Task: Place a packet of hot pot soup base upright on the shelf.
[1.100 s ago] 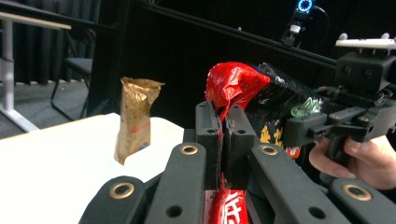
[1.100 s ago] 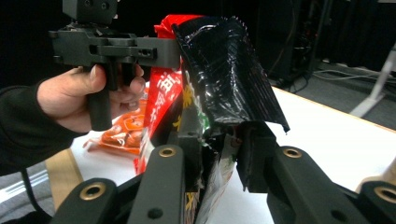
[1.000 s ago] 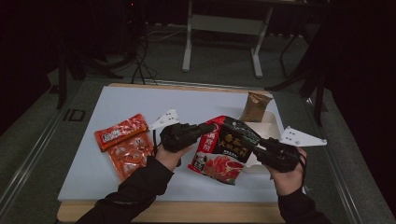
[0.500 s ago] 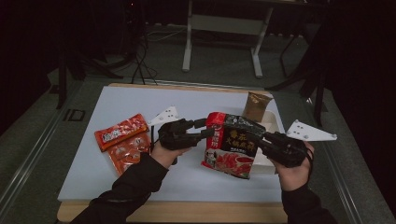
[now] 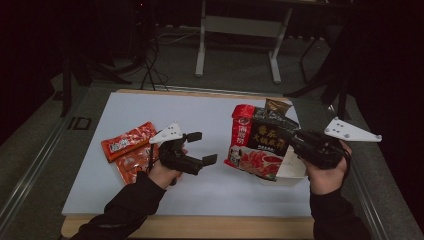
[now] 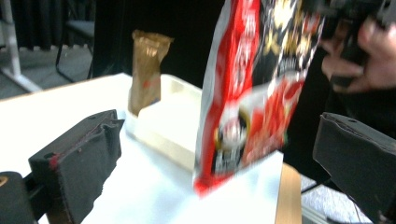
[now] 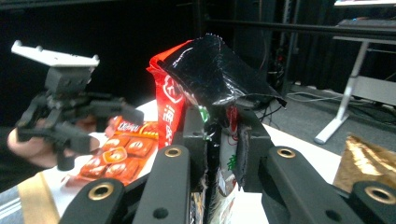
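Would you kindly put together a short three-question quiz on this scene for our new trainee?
1. True or false: the left gripper is clamped on the large red-and-black snack bag.
2. Which gripper holds that bag off the table: A) left, B) right, C) both?
3. Fill in: the brown pouch stands upright at the white ____.

Key:
1. False; its fingers stand open, apart from the bag.
2. B.
3. Tray; whether inside or just behind it is unclear.
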{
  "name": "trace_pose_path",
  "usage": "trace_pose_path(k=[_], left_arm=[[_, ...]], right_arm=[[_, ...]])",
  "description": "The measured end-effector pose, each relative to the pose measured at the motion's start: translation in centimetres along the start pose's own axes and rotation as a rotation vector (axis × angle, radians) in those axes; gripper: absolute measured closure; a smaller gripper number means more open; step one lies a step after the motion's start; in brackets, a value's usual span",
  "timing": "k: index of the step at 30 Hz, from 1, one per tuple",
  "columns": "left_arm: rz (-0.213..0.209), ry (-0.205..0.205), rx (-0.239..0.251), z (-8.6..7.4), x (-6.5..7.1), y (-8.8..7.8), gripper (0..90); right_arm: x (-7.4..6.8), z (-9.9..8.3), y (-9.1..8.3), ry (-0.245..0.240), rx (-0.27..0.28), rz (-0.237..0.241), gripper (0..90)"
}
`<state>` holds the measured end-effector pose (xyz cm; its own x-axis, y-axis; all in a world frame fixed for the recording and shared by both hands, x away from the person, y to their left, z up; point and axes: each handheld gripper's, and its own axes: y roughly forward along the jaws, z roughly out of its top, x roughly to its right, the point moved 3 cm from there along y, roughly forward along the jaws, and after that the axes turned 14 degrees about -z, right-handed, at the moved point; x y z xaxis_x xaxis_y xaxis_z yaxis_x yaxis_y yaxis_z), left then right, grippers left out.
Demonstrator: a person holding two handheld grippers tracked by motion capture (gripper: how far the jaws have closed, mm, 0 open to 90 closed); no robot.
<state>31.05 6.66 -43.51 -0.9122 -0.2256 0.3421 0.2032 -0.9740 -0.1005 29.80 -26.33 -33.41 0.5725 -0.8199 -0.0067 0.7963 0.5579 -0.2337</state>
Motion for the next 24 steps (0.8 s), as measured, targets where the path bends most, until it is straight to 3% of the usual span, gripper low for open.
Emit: trace_pose_path(k=[7, 9, 14, 16, 20, 24], left_arm=[[0.075, -0.015, -0.012, -2.2, -0.4, -2.6, 1.3], [0.064, -0.025, -0.006, -3.1, -0.3, -3.2, 1.3], [0.084, -0.006, -0.011, -5.4, -0.2, -4.0, 1.3], [0.089, 0.009, -0.023, -5.9, -0.1, -4.1, 1.3], [0.107, 0.082, -0.056, -6.9, 0.7, -4.2, 1.4], [0.106, 0.092, -0.091, -8.0, 1.4, -4.0, 1.3]], right_arm=[[1.9, 1.0, -0.1, 0.003, 0.010, -0.047, 77.1], [2.4, 1.1, 0.0, 0.003, 0.011, -0.057, 77.1], [3.7, 1.4, 0.1, 0.014, 0.012, -0.083, 77.0], [4.3, 1.4, 0.2, 0.017, 0.008, -0.096, 77.0], [5.5, 1.4, 0.4, 0.017, 0.007, -0.119, 77.0], [6.8, 1.2, 0.7, 0.015, 0.009, -0.144, 76.8]])
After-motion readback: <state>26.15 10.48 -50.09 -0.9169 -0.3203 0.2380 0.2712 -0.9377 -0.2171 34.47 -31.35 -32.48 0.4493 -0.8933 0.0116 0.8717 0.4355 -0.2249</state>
